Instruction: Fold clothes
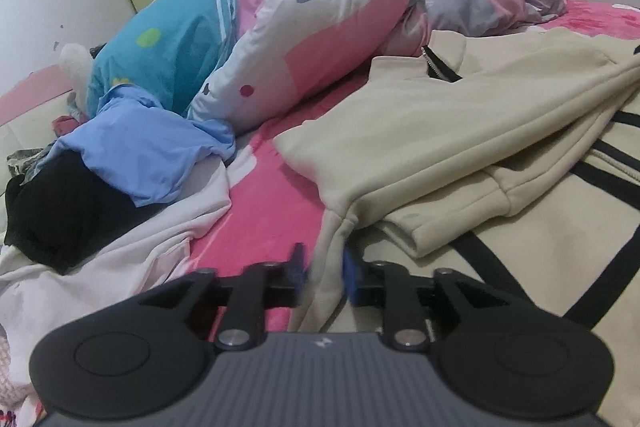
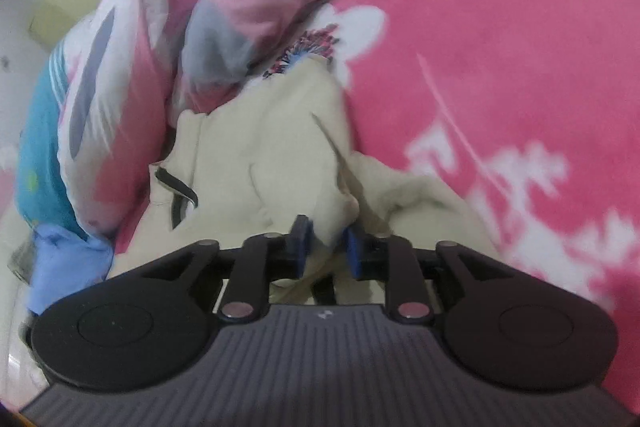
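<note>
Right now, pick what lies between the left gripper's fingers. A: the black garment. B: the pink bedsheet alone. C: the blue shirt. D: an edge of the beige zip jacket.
D: in the left wrist view, beige fabric of the beige zip jacket runs down between the fingers of the left gripper, while the blue shirt and black garment lie off to the side.

left wrist – low, close over bed (image 1: pixel 272 187) | right wrist – same | shared: cream jacket (image 1: pixel 460 115)

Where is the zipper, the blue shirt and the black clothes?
zipper (image 1: pixel 434 63): left wrist view, on its teeth at the beige jacket's collar.
blue shirt (image 1: pixel 140 147): left wrist view, middle of the crumpled cloth.
black clothes (image 1: pixel 60 207): left wrist view, middle of the heap.
</note>
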A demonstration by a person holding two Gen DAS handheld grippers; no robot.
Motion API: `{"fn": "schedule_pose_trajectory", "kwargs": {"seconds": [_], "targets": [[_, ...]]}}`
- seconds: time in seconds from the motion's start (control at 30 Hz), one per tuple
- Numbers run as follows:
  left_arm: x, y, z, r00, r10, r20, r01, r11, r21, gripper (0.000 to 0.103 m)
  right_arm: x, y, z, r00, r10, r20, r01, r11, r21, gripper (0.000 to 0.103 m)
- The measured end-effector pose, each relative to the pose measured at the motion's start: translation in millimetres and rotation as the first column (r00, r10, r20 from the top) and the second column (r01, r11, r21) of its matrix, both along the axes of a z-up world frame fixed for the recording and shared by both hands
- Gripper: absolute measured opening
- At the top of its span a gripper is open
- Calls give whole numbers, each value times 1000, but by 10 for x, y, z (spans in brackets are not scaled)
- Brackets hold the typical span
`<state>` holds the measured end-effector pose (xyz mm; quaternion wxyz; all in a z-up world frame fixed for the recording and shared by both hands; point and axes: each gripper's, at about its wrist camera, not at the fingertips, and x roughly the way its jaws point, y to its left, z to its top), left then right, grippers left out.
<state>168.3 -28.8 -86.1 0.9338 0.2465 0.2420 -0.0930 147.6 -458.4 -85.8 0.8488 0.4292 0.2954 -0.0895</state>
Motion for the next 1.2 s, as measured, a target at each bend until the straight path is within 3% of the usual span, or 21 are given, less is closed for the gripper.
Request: {"fn": "schedule_pose_trajectory", "kwargs": {"seconds": [0.07,0.1,0.13,0.17,0.23,0.33,0.53,0.63,0.8,1.0,1.1,1.2], "targets": [[19,6,-11,1000,-5,2,5,1000,19,43,-177,-29,10,999,-41,23,41,999,12,28],[36,23,-23,1000,-4,-8,4,1000,15,33,-251,-24,33,998,-57,26,57,998,-5,29],[55,49,-29,1000,4,-28,-4,1000,-1,14,-307,-3,56,998,-58,30,59,998,-35,29],[73,85,-24,999,12,-50,-13,1000,-22,8,-347,15,82,998,-60,26,62,996,-58,29],[69,169,12,997,39,-64,-43,997,-60,6,-425,47,145,998,-57,26,59,992,-110,29],[47,256,20,993,72,-91,-81,992,-97,6,-452,117,189,999,-39,28,43,982,-183,29],[-3,245,-27,991,82,-106,-90,994,-68,7,-387,256,208,999,30,-25,-37,943,-330,29],[-32,300,5,990,69,-120,-80,993,-87,8,-384,392,338,995,100,20,-85,920,-382,29],[-194,505,163,991,58,-124,-76,985,-153,29,-297,694,484,969,241,46,-192,862,-469,29],[-345,780,535,992,70,-101,-100,940,-325,30,-237,1128,689,914,401,58,-301,768,-565,29],[-158,628,621,997,-1,-76,-28,924,-382,30,-41,1394,837,865,493,94,-360,741,-568,29],[101,361,520,994,-78,-75,44,923,-382,30,287,1773,911,808,581,99,-437,704,-560,29]]}}
